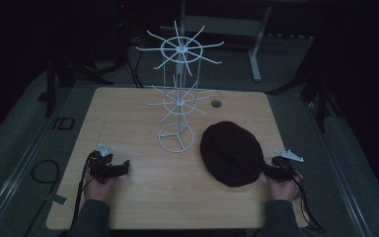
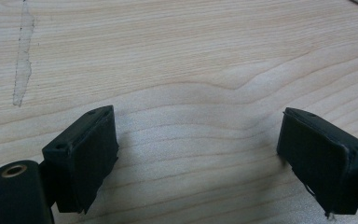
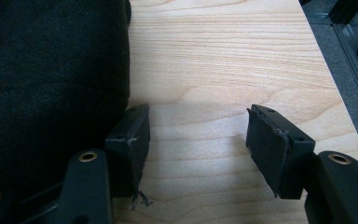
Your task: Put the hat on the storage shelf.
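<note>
Right hand-held gripper [image 3: 198, 149] gapes beside black hat [image 3: 51, 70].

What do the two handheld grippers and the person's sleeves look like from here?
Both the left gripper and the right gripper are black, each topped by a grey three-cornered plate and trailing a black cable. Their blocky jaw pads are black with frayed edges. The sleeves are dark grey.

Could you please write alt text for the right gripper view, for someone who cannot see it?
The right gripper rests low over a light wooden table with its two black jaws apart and nothing between them. A black knitted hat lies right beside one jaw, and the table's edge and dark floor show at the far side.
</note>
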Tool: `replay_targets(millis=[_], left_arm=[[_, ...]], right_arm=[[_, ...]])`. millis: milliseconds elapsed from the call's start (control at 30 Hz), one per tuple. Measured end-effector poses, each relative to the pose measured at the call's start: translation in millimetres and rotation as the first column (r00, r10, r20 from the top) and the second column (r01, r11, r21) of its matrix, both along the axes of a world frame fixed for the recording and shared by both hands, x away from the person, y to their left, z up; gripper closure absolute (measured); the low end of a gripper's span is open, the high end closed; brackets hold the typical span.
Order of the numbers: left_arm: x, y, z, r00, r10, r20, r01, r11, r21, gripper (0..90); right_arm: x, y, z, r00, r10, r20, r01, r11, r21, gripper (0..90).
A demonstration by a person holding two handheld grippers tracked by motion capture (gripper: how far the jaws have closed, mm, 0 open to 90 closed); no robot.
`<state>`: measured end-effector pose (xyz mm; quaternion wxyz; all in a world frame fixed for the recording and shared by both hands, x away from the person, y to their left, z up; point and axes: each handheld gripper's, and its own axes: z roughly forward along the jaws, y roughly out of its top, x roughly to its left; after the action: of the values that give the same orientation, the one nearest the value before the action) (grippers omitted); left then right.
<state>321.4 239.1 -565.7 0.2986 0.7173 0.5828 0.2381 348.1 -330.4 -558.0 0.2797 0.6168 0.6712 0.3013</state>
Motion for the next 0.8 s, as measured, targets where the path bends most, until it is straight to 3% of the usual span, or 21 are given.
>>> replay_targets(millis=[167,333,500,633,733,800], left_arm=[[0.0,-0.2,-0.1,1.0,0.0,0.002,0.0,1.0,0.001,12.7],[-0.4,-0.4,0.1,1.0,-0.005,0.003,0.005,1.0,0.001,13.6],[-0.7,-0.8,0.2,1.0,-0.007,0.004,0.007,1.0,0.001,14.4],[-0.7,-0.9,0.3,0.9999,-0.011,0.003,0.011,0.9999,0.003,14.4],[-0.7,-1.2,0.3,0.9999,-0.012,0.003,0.012,0.9999,0.001,14.4],[-0.8,-1.5,0.2,0.9999,-0.012,0.004,0.012,0.9999,0.001,14.5]], right_arm=[[0.4,-0.4,0.5,1.0,0.006,-0.005,-0.006,1.0,-0.001,39.3],[3.0,-0.9,5.1,0.9986,0.017,-0.051,-0.017,1.0,-0.005,42.1],[7.5,-1.5,12.7,0.9906,0.053,-0.126,-0.055,0.998,-0.013,49.2],[7.4,-5.2,18.2,0.9786,0.095,-0.183,-0.098,0.995,-0.008,51.7],[4.5,-9.4,24.4,0.9728,0.117,-0.2,-0.12,0.993,-0.004,52.6],[1.1,-11.9,31.6,0.9738,0.124,-0.191,-0.126,0.992,0.002,52.6]])
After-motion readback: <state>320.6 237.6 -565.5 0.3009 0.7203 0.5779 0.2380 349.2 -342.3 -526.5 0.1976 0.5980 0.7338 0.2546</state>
